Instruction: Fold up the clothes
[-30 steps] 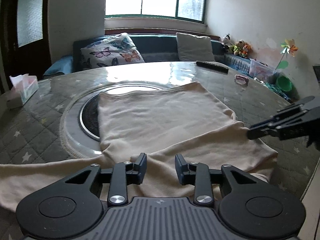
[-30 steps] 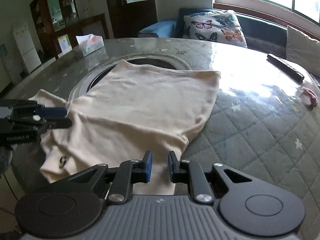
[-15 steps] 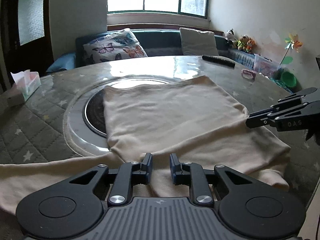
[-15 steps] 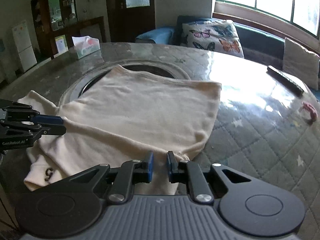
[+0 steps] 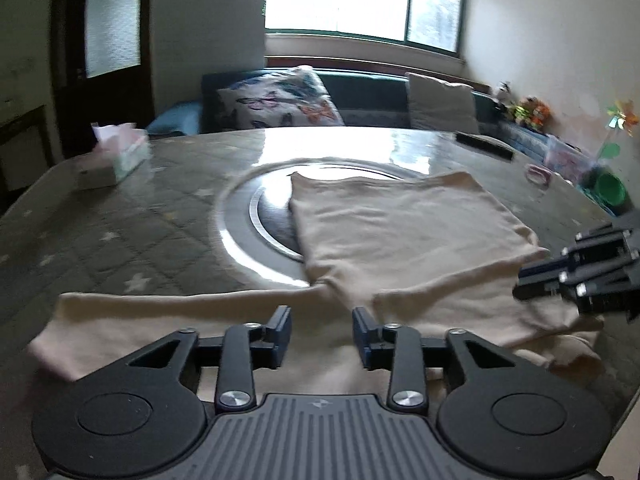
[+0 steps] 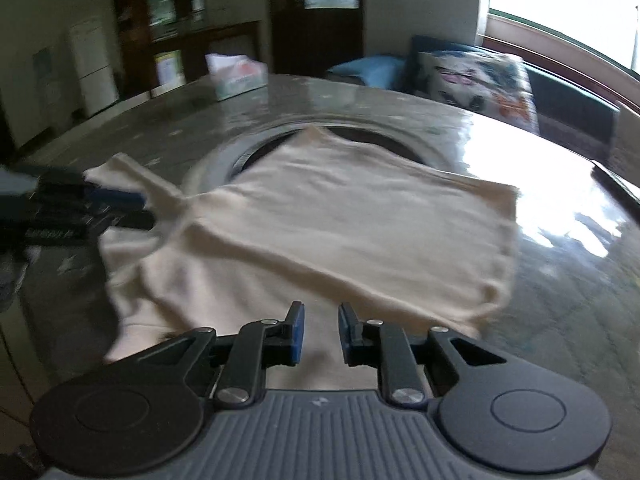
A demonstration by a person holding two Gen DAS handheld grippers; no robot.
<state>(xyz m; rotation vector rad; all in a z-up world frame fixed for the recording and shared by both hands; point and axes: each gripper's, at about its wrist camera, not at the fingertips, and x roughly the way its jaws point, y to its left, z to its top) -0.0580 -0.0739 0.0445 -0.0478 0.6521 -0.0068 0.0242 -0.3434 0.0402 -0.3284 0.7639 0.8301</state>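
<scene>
A cream long-sleeved top point(image 5: 400, 232) lies flat on the round table, its body over the centre ring, one sleeve point(image 5: 160, 316) stretched to the left. It also shows in the right wrist view point(image 6: 352, 216). My left gripper point(image 5: 322, 334) is open and empty just above the garment's near edge, beside the left sleeve's base. My right gripper point(image 6: 320, 330) is open and empty above the near right part of the garment. It also shows at the right of the left wrist view point(image 5: 580, 276). The left gripper shows at the left of the right wrist view point(image 6: 80, 208).
The table point(image 5: 120, 232) has a quilted star-pattern cover and a metal ring point(image 5: 256, 216) in its centre. A tissue box point(image 5: 116, 156), a remote point(image 5: 484, 146) and a pink object point(image 5: 538, 174) lie on it. A sofa with cushions point(image 5: 284, 100) stands behind.
Both grippers have opened wider. Both have swung to the left, so the garment sits further right in each view. The garment lies as before.
</scene>
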